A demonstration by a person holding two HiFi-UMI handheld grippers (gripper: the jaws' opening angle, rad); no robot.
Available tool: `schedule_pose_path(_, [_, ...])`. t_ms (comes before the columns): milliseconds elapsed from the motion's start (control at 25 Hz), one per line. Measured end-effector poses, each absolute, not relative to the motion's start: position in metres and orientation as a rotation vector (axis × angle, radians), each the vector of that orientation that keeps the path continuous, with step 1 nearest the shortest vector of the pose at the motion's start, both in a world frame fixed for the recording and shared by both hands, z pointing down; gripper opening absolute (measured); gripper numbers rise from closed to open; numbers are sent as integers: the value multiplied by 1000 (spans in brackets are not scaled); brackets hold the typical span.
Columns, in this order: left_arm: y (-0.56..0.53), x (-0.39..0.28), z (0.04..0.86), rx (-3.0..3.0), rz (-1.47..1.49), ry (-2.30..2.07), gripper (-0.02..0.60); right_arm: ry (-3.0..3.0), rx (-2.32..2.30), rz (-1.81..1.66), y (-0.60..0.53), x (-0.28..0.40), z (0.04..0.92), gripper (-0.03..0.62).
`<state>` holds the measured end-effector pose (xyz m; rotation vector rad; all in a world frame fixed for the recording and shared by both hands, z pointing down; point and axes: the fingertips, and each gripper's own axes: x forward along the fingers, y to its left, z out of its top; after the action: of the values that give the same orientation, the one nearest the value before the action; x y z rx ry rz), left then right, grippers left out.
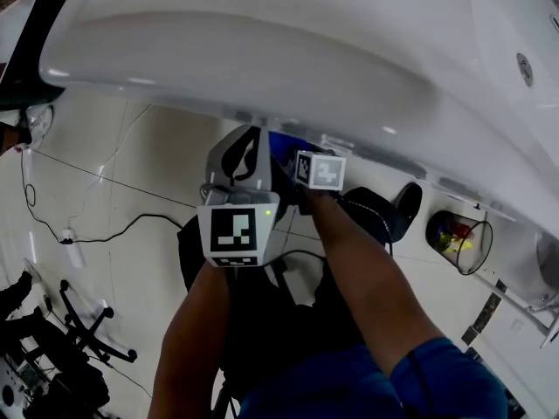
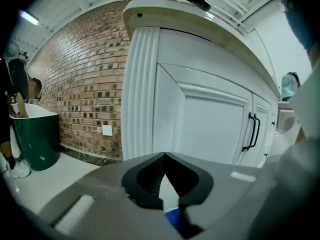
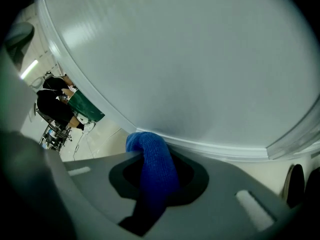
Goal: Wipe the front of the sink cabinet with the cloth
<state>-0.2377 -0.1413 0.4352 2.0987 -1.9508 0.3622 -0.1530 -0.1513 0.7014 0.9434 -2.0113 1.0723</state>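
Observation:
My right gripper (image 3: 150, 149) is shut on a blue cloth (image 3: 152, 169), whose folded end pokes past the jaws against a white panel of the sink cabinet (image 3: 200, 74). In the head view both grippers sit under the overhanging white sink counter (image 1: 262, 51). There the right gripper (image 1: 297, 151) shows beside a bit of the blue cloth (image 1: 281, 142), and the left gripper (image 1: 247, 133) lies just to its left. My left gripper (image 2: 164, 156) is shut with its tips touching. It points at the cabinet's (image 2: 210, 119) panelled doors from a short distance away.
Black door handles (image 2: 252, 131) sit on the doors to the right. A brick wall (image 2: 85, 84) and a green tub (image 2: 32, 139) lie to the left. On the tiled floor are a wire waste basket (image 1: 458, 241), a black stool (image 1: 380, 212), cables (image 1: 96, 234) and a chair base (image 1: 79, 330).

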Motion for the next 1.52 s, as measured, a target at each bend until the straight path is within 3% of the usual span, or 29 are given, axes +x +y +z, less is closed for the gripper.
schedule_pose_path(280, [-154,-175,453,2270,585,-1773,6,-1944,1017,1127,-149,-102,704,58])
schedule_pose_path(720, [-156,-83,461,2477,698,-1552,6,-1894,1070,1214,-149,-34,694,58])
schedule_pose_path(1080, [-144,-38,502,2411,812,-1356,6,-1849,1117,1218,-151,30,698,58])
schedule_pose_path(1240, [-148,-23,511,2376,830,-1333,6,-1647,1198,1057,-146,97,696,58])
schedule_pose_path(1400, [-153,-2,518,2335,809,-1295,6,-1834,1162,1183,-156,79,693,58])
schedule_pose_path(1520, [-153,19,527,2321,810,-1234,6,-1725,1226,1119,-156,122,691,58])
